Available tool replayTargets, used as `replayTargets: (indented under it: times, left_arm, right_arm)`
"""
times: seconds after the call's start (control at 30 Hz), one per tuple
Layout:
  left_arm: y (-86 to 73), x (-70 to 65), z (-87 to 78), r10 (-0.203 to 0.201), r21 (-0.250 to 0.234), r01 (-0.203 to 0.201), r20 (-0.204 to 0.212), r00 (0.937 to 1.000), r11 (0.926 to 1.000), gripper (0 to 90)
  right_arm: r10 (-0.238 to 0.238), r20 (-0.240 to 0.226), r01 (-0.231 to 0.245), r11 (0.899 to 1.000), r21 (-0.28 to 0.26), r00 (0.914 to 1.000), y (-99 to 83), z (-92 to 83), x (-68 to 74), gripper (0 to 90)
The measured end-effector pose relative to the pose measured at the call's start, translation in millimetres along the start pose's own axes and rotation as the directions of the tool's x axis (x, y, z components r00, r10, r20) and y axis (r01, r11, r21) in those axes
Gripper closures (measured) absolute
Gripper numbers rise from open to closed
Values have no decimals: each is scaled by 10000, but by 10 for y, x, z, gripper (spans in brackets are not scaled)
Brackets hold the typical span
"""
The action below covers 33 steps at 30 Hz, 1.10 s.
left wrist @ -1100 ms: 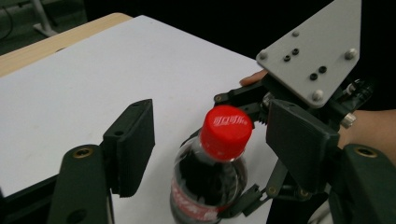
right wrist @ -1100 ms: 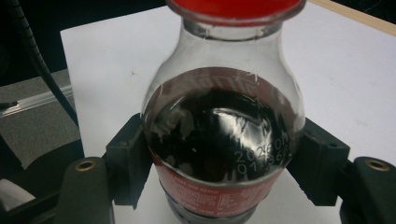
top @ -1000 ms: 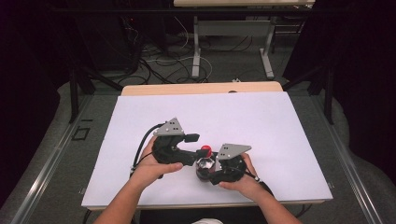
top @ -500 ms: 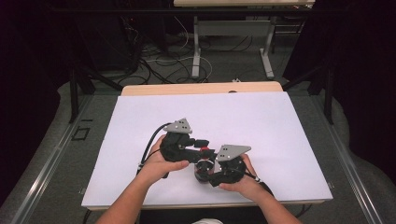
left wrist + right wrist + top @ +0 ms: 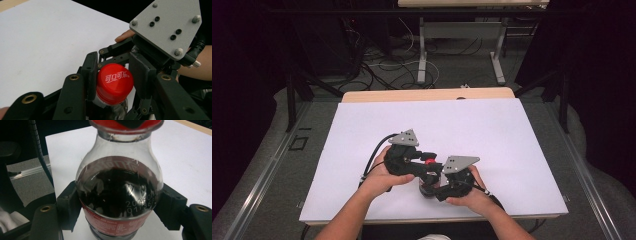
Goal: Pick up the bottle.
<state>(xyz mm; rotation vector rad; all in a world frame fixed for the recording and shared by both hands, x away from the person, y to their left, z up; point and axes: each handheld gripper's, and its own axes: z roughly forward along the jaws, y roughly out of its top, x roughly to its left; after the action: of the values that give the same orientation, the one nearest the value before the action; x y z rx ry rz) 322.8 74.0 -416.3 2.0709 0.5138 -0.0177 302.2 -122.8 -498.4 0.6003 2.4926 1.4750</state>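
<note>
A small cola bottle (image 5: 120, 195) with dark liquid and a red cap (image 5: 113, 82) stands near the front of the white table top (image 5: 492, 130). My right gripper (image 5: 120, 206) is shut on the bottle's body, its pads pressing both sides at the label. My left gripper (image 5: 113, 72) has just been closing, and its pads (image 5: 91, 72) now press on the red cap from both sides. In the high view the left gripper (image 5: 427, 162) and the right gripper (image 5: 432, 187) meet over the bottle, each held in a hand.
The right gripper's grey plate (image 5: 167, 27) sits just behind the cap. The table's front edge (image 5: 432, 217) lies close under the forearms. Beyond the table's far wooden edge (image 5: 427, 94), cables and desk legs (image 5: 422, 55) stand on the floor.
The left gripper has moved right toward the bottle, and its jaws have closed on the red cap. The right gripper has stayed shut on the bottle.
</note>
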Motion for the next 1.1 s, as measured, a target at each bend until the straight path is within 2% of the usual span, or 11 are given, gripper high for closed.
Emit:
replayTargets:
  times: [0.27,0.4,0.47,0.5,0.53,0.63,0.77,0.83,0.87,0.93,1.1]
  left_arm:
    - [4,-89,22,-273,-293,246,-953,9951,9993,607]
    - [9,-173,64,-583,-476,500,-1921,9797,9976,610]
    - [12,-249,98,-914,-638,766,-2756,9569,9950,611]
    - [12,-249,98,-914,-638,766,-2756,9569,9950,611]
    - [20,-280,117,-1081,-846,853,-3179,9420,9928,611]
    - [37,-301,131,-1361,-1000,1088,-3300,9341,9890,608]
    - [66,-298,107,-1080,-874,833,-3335,9365,9927,535]
    - [80,-252,23,-1030,-1183,733,-2689,9576,9903,471]
    - [80,-252,23,-1030,-1183,733,-2689,9576,9903,453]
    - [90,-190,-84,-833,-1049,640,-1916,9779,9924,440]
    - [61,-135,-118,-544,-654,490,-846,9949,9967,450]
  right_arm:
    - [314,427,-317,9995,69,9986,13,-13,5,304]
    - [394,970,-413,9990,176,9945,20,-6,21,304]
    - [429,1508,-473,9986,255,9876,32,1,51,304]
    - [452,1744,-498,9985,225,9836,37,8,67,305]
    - [439,1973,-503,9983,278,9794,42,4,78,304]
    - [722,2090,-765,9970,126,9752,55,4,88,304]
    - [801,1791,-818,9966,24,9806,54,-19,67,303]
    - [804,1474,-824,9966,74,9858,59,-40,55,303]
    - [804,1474,-824,9966,74,9858,59,-40,55,303]
    - [827,1177,-821,9966,-102,9896,57,-47,36,303]
    - [836,769,-843,9964,60,9935,71,-54,38,302]
